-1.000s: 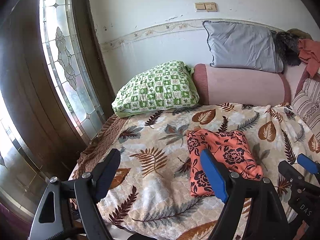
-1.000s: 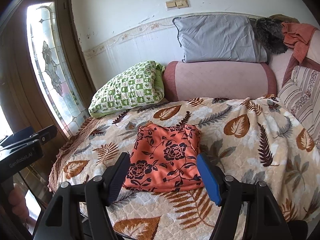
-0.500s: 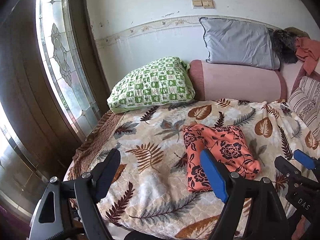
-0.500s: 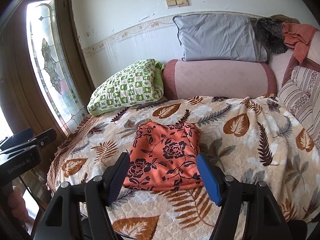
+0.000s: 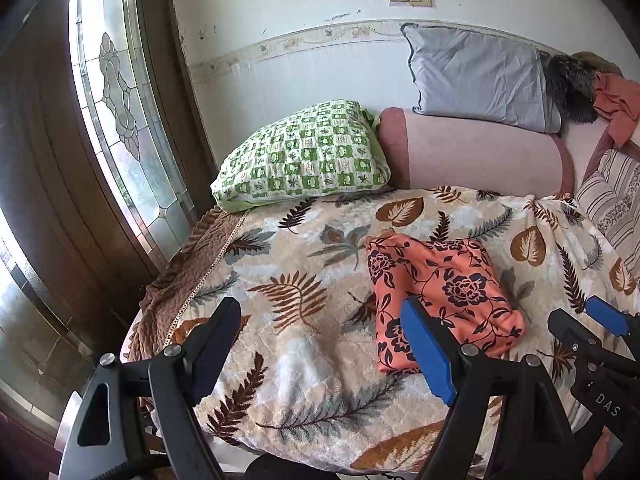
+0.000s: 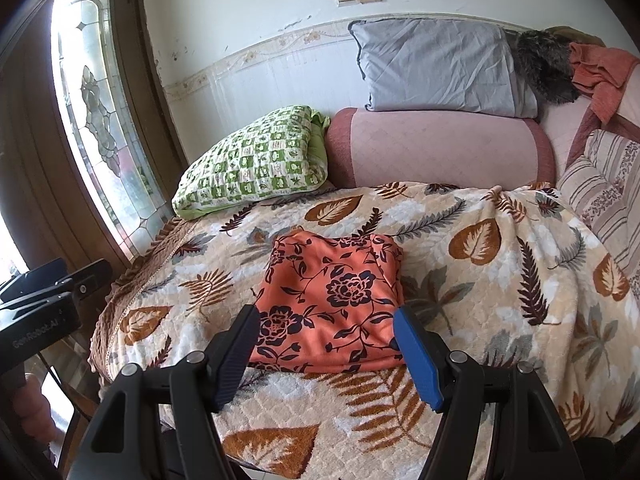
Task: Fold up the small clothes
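The folded orange floral garment [image 6: 332,300] lies on the leaf-patterned blanket [image 6: 500,280], just ahead of the right hand-held gripper [image 6: 326,350], whose jaws stand wide and empty. The left hand-held gripper [image 5: 320,344], likewise spread and holding nothing, hovers left of it.

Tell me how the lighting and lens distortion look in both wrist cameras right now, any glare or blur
Left wrist view: the stained-glass door panel blows out white at the left edge; heavy fisheye bends the door frame and wall border; the orange floral garment stays sharp. Right wrist view: same window glare, dark vignetted corners, soft even daylight on the leaf-print blanket, no motion blur.
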Available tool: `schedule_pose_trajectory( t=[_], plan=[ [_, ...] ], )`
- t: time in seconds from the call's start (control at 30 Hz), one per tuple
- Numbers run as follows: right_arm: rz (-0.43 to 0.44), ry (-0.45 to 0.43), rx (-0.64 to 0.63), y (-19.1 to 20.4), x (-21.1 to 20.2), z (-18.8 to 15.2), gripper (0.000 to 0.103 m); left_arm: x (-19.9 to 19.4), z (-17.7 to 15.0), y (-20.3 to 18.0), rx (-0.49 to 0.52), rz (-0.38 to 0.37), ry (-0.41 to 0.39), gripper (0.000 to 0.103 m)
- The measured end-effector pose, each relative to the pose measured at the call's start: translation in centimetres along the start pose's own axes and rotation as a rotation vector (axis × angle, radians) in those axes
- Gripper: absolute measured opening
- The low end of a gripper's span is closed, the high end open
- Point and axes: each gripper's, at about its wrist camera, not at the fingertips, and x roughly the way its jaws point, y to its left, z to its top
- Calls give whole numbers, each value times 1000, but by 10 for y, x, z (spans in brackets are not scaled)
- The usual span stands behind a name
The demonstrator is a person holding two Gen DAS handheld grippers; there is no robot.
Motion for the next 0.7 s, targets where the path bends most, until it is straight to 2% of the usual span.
schedule_pose_trajectory(
  t=[0.7],
  plan=[
    [9,22,-45,22,10,-2,73,20,-13,20,-27,22,51,82]
  ],
)
